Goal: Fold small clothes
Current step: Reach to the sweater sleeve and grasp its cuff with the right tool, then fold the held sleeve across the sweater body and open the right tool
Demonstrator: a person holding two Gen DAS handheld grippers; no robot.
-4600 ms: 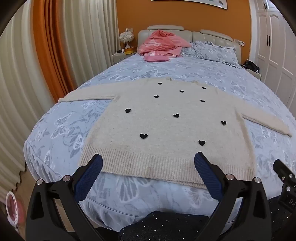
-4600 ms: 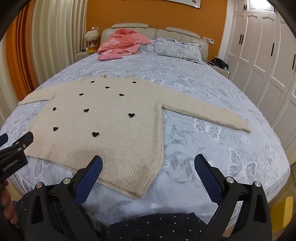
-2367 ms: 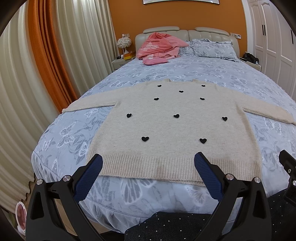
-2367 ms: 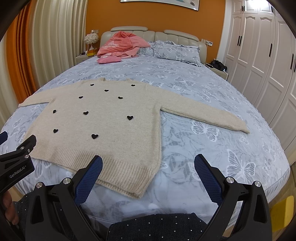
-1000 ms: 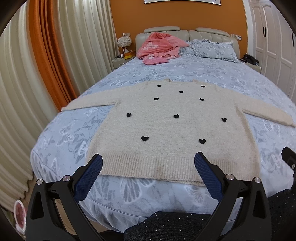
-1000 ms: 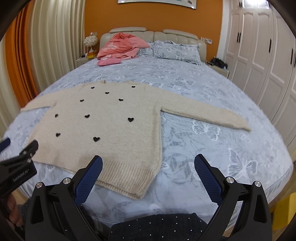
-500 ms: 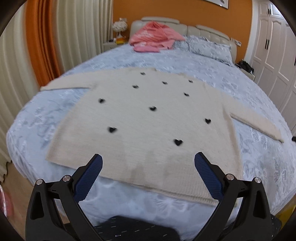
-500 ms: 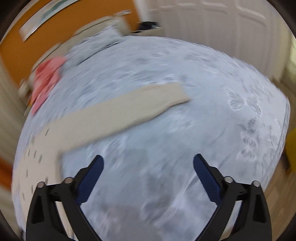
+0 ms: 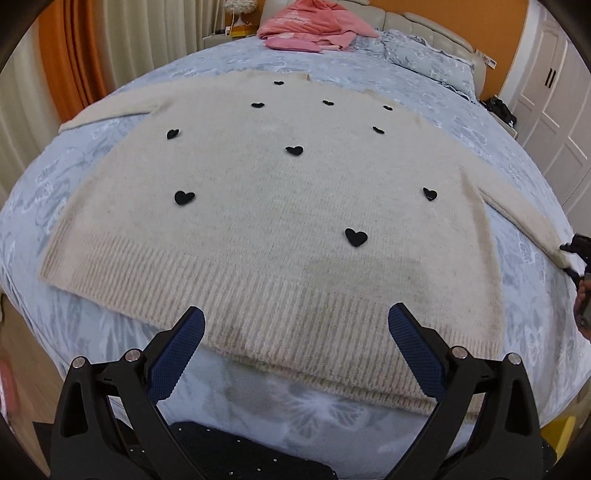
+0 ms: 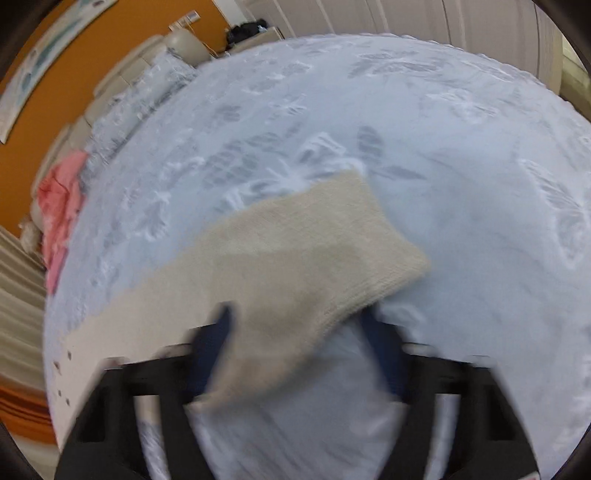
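Note:
A beige knit sweater (image 9: 277,221) with black hearts lies flat, front up, on the bed (image 9: 55,177). My left gripper (image 9: 295,347) hangs open just above the ribbed hem, nothing between its blue pads (image 9: 177,354). In the right wrist view, which is blurred, my right gripper (image 10: 295,332) is at the cuff end of the sweater's right sleeve (image 10: 295,258). Its jaws are closing, the cuff's near edge lies between them, and the pads still stand apart. The left wrist view shows the right gripper (image 9: 578,251) at the far right edge, beside that cuff.
Pink clothes (image 9: 314,26) and pillows (image 9: 424,55) lie at the bed's head. Orange and cream curtains (image 9: 70,55) hang on the left, white wardrobe doors (image 9: 554,110) stand on the right. The butterfly-print bedspread (image 10: 461,184) stretches beyond the cuff.
My right gripper swung right and down from the hem to the right sleeve's cuff, and its jaws narrowed. My left gripper came lower and closer over the hem.

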